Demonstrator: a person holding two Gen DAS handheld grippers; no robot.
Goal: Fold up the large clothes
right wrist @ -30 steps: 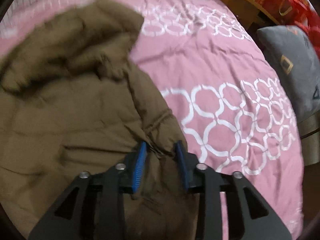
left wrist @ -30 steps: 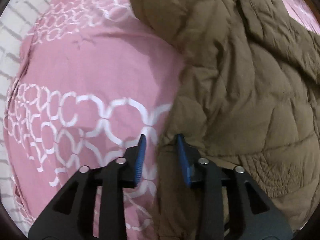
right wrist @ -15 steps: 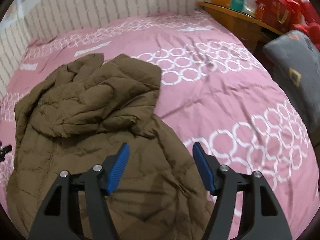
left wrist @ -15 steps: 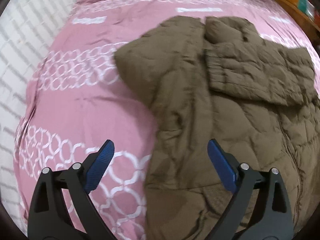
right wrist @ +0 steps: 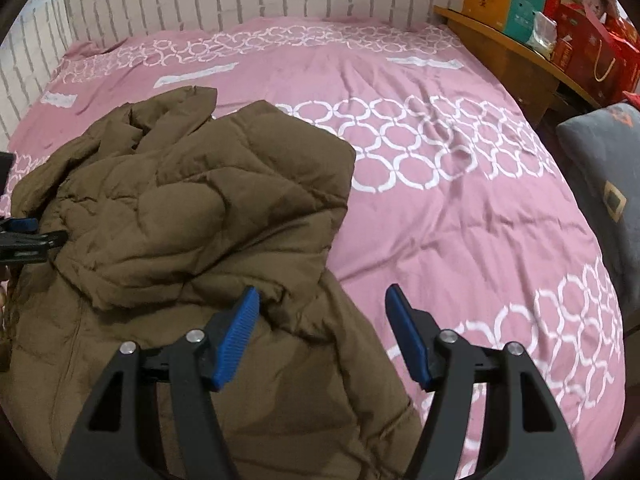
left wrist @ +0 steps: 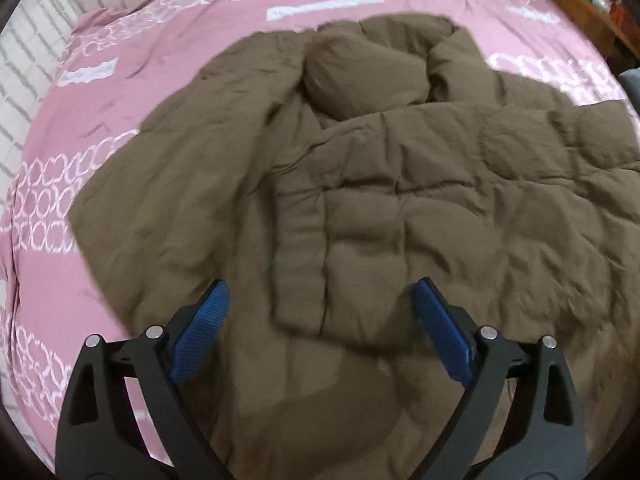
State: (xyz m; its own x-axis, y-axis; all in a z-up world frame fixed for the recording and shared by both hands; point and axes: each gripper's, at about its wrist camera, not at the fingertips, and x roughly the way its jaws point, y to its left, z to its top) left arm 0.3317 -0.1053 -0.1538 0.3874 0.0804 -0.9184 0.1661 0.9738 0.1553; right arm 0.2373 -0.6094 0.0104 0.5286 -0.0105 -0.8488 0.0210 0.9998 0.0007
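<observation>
- Left tongs (left wrist: 320,312) hover spread wide and empty above the brown padded jacket (left wrist: 400,208).
- The jacket lies on the pink bed (right wrist: 460,220), one sleeve (left wrist: 420,240) folded across its front.
- Right tongs (right wrist: 322,316) gape, gripping nothing, over its right edge.
- Between folds, I'd say; next, pick an edge and grip.
</observation>
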